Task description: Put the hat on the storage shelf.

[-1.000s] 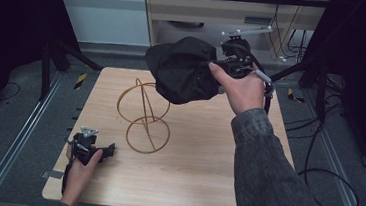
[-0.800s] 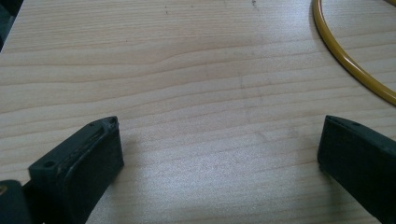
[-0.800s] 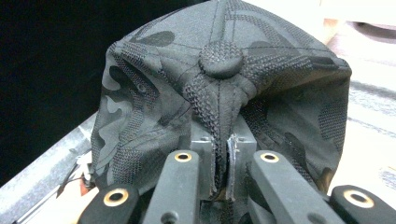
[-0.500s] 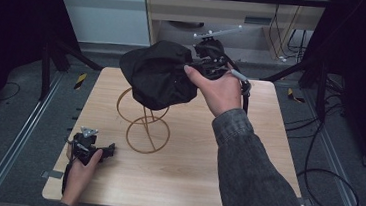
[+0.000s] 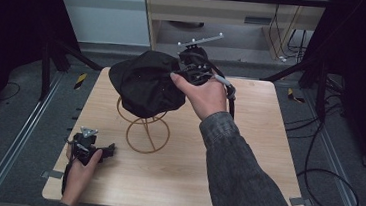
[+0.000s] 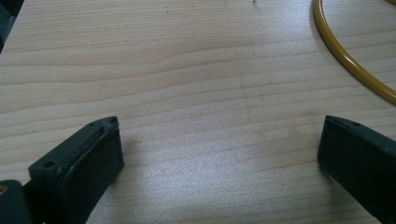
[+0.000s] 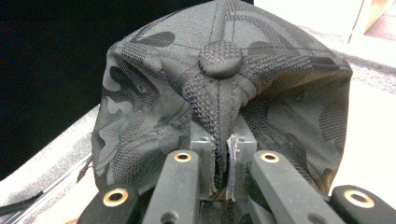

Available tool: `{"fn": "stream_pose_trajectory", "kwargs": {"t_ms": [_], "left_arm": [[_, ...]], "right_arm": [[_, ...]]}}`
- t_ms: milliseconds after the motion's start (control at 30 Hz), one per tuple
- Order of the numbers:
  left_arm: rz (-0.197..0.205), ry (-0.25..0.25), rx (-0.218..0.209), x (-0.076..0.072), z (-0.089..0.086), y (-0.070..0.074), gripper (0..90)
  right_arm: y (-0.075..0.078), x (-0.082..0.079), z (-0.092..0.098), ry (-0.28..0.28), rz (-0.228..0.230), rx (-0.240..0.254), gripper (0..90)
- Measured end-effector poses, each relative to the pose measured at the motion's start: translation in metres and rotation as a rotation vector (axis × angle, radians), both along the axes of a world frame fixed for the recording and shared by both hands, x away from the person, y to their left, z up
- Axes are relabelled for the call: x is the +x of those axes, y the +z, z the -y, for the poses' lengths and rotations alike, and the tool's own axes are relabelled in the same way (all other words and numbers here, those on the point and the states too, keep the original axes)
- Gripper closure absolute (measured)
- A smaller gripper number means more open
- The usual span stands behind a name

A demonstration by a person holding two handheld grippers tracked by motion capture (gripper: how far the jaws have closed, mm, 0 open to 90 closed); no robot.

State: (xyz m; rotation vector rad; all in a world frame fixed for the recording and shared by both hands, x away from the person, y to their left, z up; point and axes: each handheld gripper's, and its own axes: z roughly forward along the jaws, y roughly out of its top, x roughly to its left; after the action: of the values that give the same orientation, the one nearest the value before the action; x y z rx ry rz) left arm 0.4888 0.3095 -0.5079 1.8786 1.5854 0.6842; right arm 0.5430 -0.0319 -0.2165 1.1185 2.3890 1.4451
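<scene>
A grey floor and dark frame rails surround the pale wooden worktop (image 5: 247, 154). Over its far-left part, the black cap (image 5: 145, 82) hangs above the gold wire stand (image 5: 146, 130), pinched by the right claw (image 5: 186, 73). Near the near-left corner rests the left claw (image 5: 109, 149), jaws wide.

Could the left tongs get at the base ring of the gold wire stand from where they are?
Probably yes. The left tongs rest open on the table, and bare wood lies between them and the gold wire stand; the cap hangs higher, held by the right tongs.
</scene>
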Motion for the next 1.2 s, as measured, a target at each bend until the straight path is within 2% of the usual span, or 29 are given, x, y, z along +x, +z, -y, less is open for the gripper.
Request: {"fn": "stream_pose_trajectory", "kwargs": {"t_ms": [433,1200], "left_arm": [[0.001,-0.002,0.002,0.000,0.000,0.000,0.0],[0.000,-0.002,-0.002,0.000,0.000,0.000,0.0]], "right_arm": [[-0.014,0.003,-0.014,0.029,-0.021,-0.003,84.1],[-0.040,0.007,-0.014,0.031,-0.058,-0.022,82.8]]}}
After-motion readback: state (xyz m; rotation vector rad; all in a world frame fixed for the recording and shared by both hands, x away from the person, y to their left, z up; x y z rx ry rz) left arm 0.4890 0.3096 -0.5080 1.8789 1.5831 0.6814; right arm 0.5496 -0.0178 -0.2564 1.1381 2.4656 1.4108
